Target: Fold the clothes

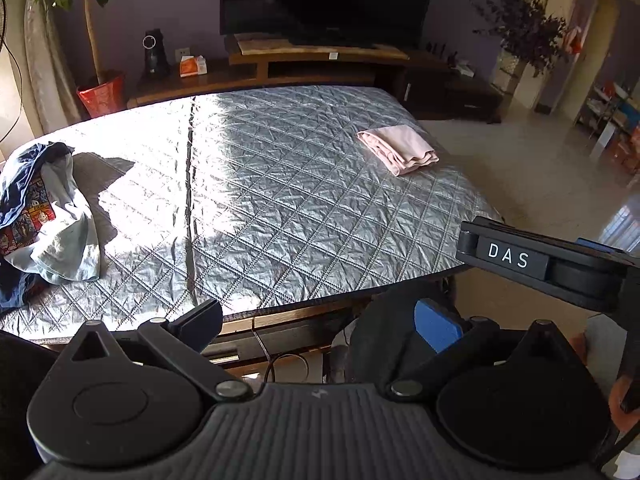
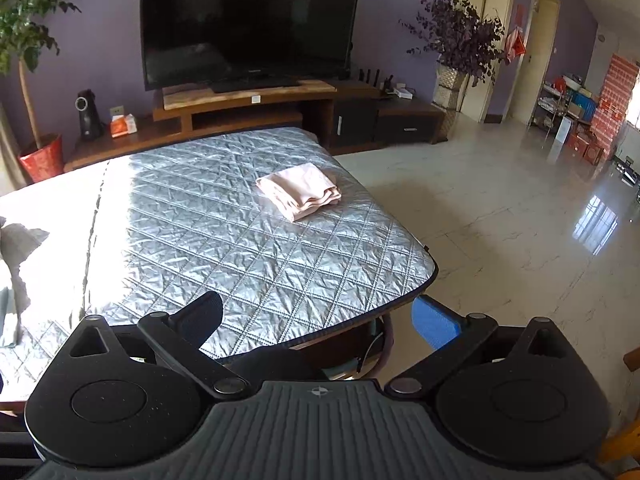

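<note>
Blue-and-print unfolded clothes (image 1: 44, 216) lie heaped at ten o'clock of the left tongs (image 1: 320, 320) — the nearer, seemingly; both it and the right tongs (image 2: 320, 320) gape, empty.

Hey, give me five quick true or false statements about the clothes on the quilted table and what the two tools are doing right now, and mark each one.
1. A pink garment lies folded on the quilted table. True.
2. The left tool grips the pink garment. False: it is open, holds nothing, and is back at the table's near edge.
3. A heap of unfolded clothes sits at the table's left end. True.
4. The right tool is shut on a blue shirt. False: its jaws stand apart and empty.
5. The pink garment rests on top of the heap. False: it lies alone towards the far right, well apart from it.
</note>
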### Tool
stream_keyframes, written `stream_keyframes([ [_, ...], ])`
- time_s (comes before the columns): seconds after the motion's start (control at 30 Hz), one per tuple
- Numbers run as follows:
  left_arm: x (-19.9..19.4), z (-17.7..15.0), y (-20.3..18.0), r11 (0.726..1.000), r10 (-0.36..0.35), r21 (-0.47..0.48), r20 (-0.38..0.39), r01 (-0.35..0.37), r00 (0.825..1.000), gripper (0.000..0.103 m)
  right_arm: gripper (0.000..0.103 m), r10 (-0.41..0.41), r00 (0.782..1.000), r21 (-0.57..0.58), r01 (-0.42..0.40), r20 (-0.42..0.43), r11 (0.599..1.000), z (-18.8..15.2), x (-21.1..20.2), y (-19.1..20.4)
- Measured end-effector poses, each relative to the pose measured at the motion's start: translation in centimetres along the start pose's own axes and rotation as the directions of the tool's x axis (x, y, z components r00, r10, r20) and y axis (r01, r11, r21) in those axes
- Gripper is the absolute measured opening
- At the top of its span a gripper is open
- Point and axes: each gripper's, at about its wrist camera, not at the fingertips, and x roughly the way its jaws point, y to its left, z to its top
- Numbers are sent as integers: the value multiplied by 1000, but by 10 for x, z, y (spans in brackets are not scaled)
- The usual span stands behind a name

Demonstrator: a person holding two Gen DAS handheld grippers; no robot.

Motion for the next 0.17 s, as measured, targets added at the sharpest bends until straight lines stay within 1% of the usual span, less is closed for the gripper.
stream_keyframes([
  [0.07, 1, -1, 3, 1000, 12, -5, 14, -12, 1000, 102, 102, -3, 1000, -4, 3, -6, 1000, 0, 4, 2],
  [0.17, 3, -2, 8, 1000, 7, -9, 35, -6, 999, 102, 102, -4, 1000, -12, 4, -15, 1000, -1, 8, 6],
])
